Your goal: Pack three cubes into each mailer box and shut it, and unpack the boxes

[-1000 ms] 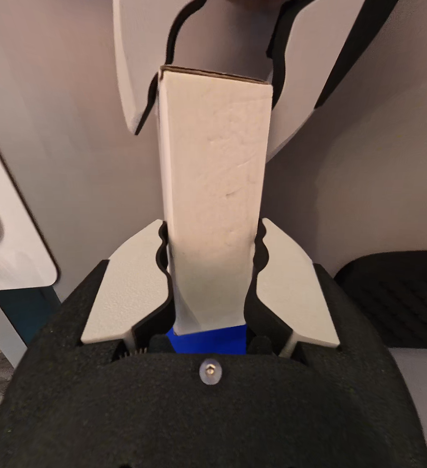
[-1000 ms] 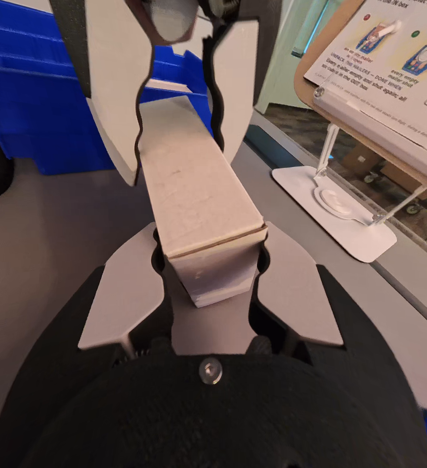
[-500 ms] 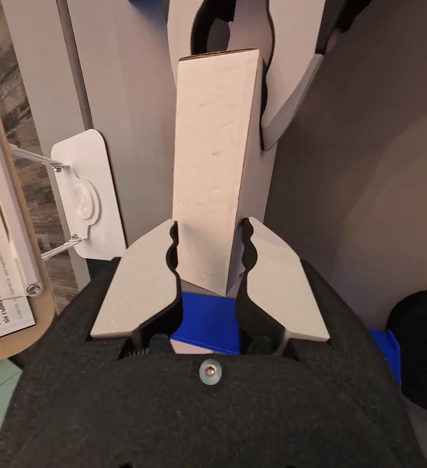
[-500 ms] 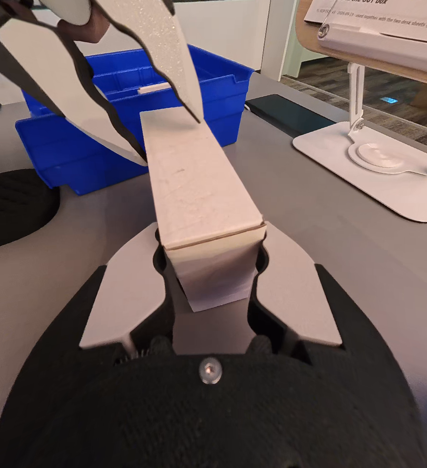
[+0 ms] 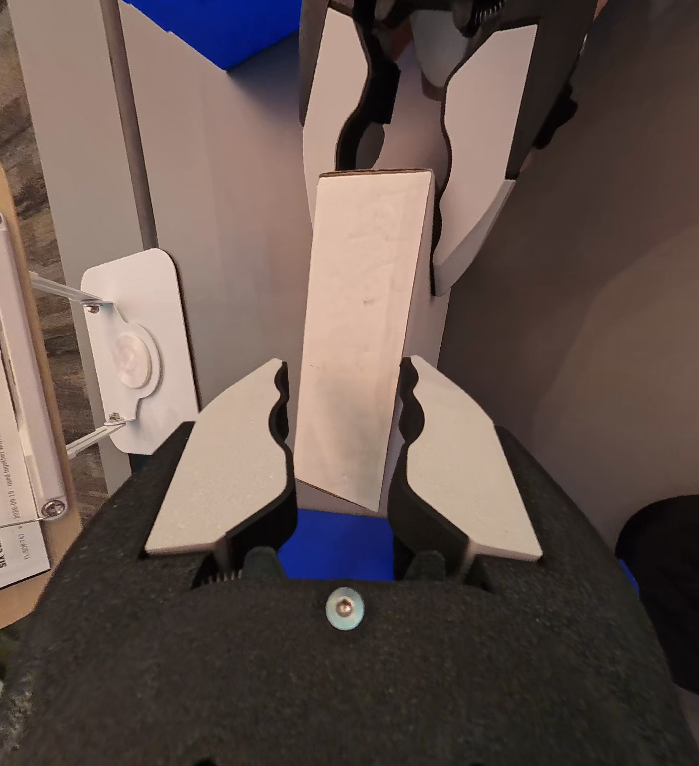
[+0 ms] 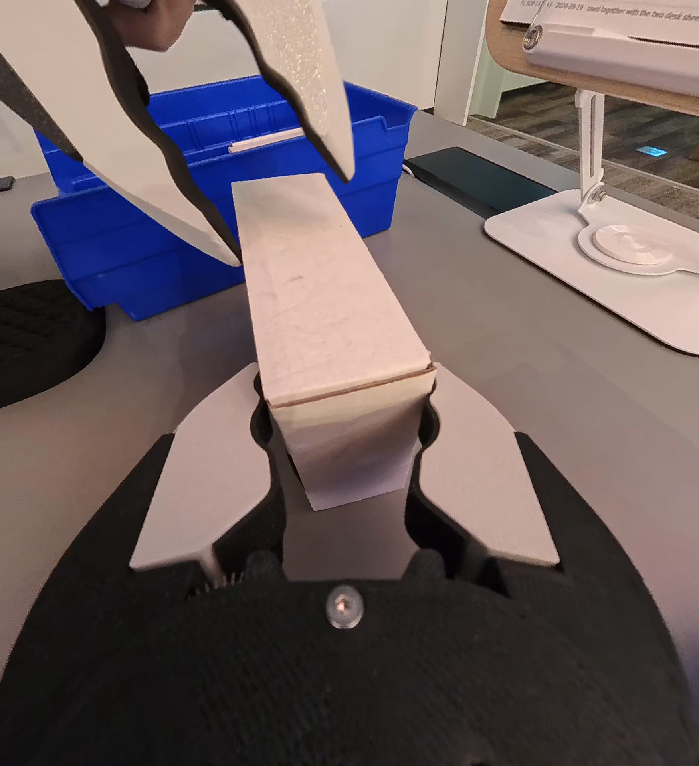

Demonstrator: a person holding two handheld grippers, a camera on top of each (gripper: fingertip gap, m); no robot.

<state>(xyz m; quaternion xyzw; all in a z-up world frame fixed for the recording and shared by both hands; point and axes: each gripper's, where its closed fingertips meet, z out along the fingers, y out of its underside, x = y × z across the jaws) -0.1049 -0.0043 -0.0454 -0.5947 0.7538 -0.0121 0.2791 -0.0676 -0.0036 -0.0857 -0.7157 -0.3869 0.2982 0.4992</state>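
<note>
The right gripper clamps the near end of a long white mailer box — held above the grey table, lid shut. The left gripper straddles the box's far end with fingers parted, a sliver of space showing on each side — a blue bin sits behind, a white stand to the right.
</note>
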